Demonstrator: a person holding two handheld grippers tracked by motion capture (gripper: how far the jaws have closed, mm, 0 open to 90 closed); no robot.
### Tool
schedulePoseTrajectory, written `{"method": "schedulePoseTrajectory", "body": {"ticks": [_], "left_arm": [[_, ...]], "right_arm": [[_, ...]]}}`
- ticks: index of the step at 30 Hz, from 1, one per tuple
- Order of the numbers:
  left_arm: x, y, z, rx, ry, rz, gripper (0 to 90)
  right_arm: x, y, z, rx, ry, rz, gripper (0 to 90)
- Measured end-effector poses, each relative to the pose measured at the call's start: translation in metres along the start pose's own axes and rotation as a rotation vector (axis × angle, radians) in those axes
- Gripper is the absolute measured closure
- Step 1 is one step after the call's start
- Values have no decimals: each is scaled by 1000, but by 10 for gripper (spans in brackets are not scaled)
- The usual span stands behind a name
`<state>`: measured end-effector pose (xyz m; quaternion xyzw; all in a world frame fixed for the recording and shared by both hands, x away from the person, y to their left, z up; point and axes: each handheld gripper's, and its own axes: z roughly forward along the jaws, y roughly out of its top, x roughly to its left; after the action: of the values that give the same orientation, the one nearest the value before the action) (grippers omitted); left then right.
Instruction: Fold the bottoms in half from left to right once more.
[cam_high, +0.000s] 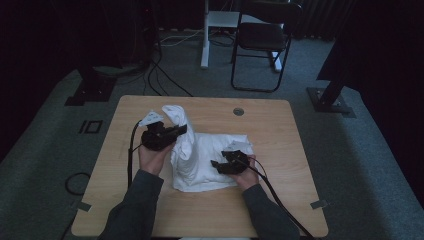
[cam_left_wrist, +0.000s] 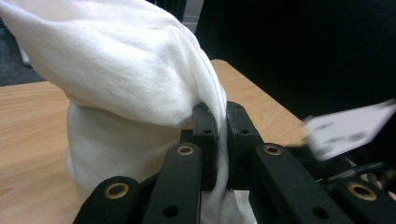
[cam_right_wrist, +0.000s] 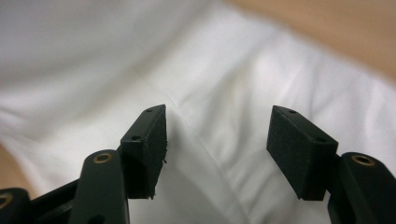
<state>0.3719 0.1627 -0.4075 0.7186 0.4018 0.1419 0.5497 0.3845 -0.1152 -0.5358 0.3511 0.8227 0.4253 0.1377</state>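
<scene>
table (cam_high: 280, 130): light wood top, centre of the high view, on grey carpet; round grommet hole (cam_high: 238, 111) near its far edge.
chair (cam_high: 262, 40): dark folding chair, top centre-right of the high view, beyond the table.
white cloth (cam_high: 205, 160): crumpled at table centre; most of it lies on the wood, one part pulled up into a peak at centre left of the high view.
left gripper (cam_high: 181, 130): centre left of the high view, held in the left hand (cam_high: 152, 157); in the left gripper view jaws nearly closed, a fold of cloth pinched between them, fabric draped above.
right gripper (cam_high: 216, 164): lower centre of the high view, over the cloth's near part; in the right gripper view jaws spread wide, nothing between them, white fabric behind.
</scene>
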Motion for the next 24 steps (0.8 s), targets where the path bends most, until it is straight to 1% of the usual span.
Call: {"method": "schedulePoseTrajectory", "body": {"ticks": [1,2,3,4,5,7,8,9,10,11,12,13,14,15,16,17,18,19,20,22,23,24], "left_arm": [[-2,1,1,0,-5,5,855],[-4,1,2,1,-9,8,855],[-7,2,4,5,-16,18,855],[-9,3,5,9,-15,26,855],[-10,4,7,11,-19,29,855],[-13,4,11,21,-20,39,855],[-14,4,13,25,-19,43,855],[-15,2,16,34,-17,45,855],[-15,1,17,38,-16,45,855],[-15,-1,19,41,-21,43,855],[-15,-2,19,46,-26,43,854],[-16,-3,21,48,-29,46,854],[-17,-4,21,47,-34,42,854],[-18,-4,23,50,-40,43,854],[-20,-5,24,52,-43,42,854],[-23,-5,27,53,-48,47,854],[-25,-6,29,53,-54,49,854],[-28,-6,31,54,-61,50,854],[-30,-6,33,57,-67,51,854],[-36,-7,38,65,-75,60,854],[-40,-8,43,72,-81,62,854],[-42,-9,47,79,-84,65,854]], "right_arm": [[5,-6,17,55,-13,-14,375],[5,-6,17,55,-13,-14,375],[8,-7,22,52,-16,-16,381],[12,-6,28,32,7,13,395],[15,-5,31,28,12,13,398],[23,0,40,31,34,1,397],[26,3,44,40,55,-10,374],[28,9,41,48,106,-33,343],[28,9,41,48,106,-33,343],[27,10,35,23,117,-27,344],[22,11,21,-30,124,-15,356],[16,11,9,-64,91,-9,373],[8,9,-2,-67,8,2,384],[1,8,-5,-51,-31,15,383],[-7,5,-6,-21,-68,31,383],[-12,3,-4,4,-93,44,383],[-20,-1,4,52,-121,54,384],[-24,-5,21,116,-138,43,375],[-24,-5,21,116,-138,43,375],[-23,-4,27,89,-140,40,399],[-22,-3,29,92,-139,35,417],[-20,-1,31,92,-124,14,439]]}}
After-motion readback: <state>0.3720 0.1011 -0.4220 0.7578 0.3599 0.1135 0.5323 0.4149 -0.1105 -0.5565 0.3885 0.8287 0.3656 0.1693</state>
